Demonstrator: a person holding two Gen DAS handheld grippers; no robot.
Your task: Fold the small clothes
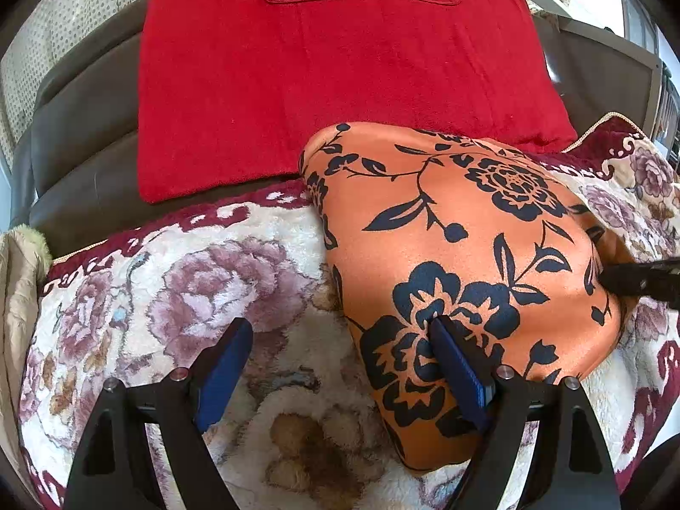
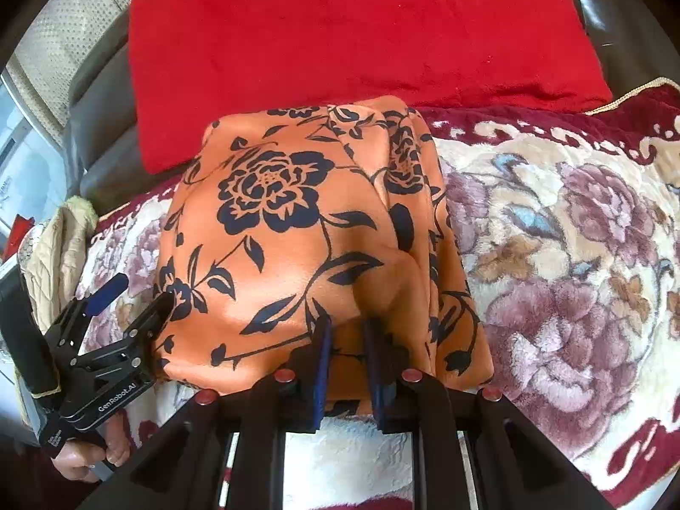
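- My left claw (image 1: 335, 340) stands wide apart and grips nothing; one blue finger rests over the plush blanket (image 1: 204, 280), the other lies on the near left part of the orange cloth (image 1: 459, 255).
- My right claw (image 2: 346, 340) is clenched on the near edge of that orange cloth (image 2: 297, 238), a tuck of fabric pinched between its narrow-set blue fingers.
- The orange cloth, printed with dark navy flowers, lies in a folded heap on the blanket, its far edge touching the red towel (image 1: 340, 76).
- The red towel lies flat beyond it, spread over a dark leather surface (image 1: 85, 127).
- The blanket is cream with mauve roses and a dark red border.
- In the right wrist view my left claw (image 2: 136, 293) shows at the left edge of the cloth, one finger on the fabric, the other out over the blanket.
- A hand (image 2: 85, 463) grips its handle at the near left corner.
- A beige padded item (image 2: 63, 238) lies at the left, beside the blanket.
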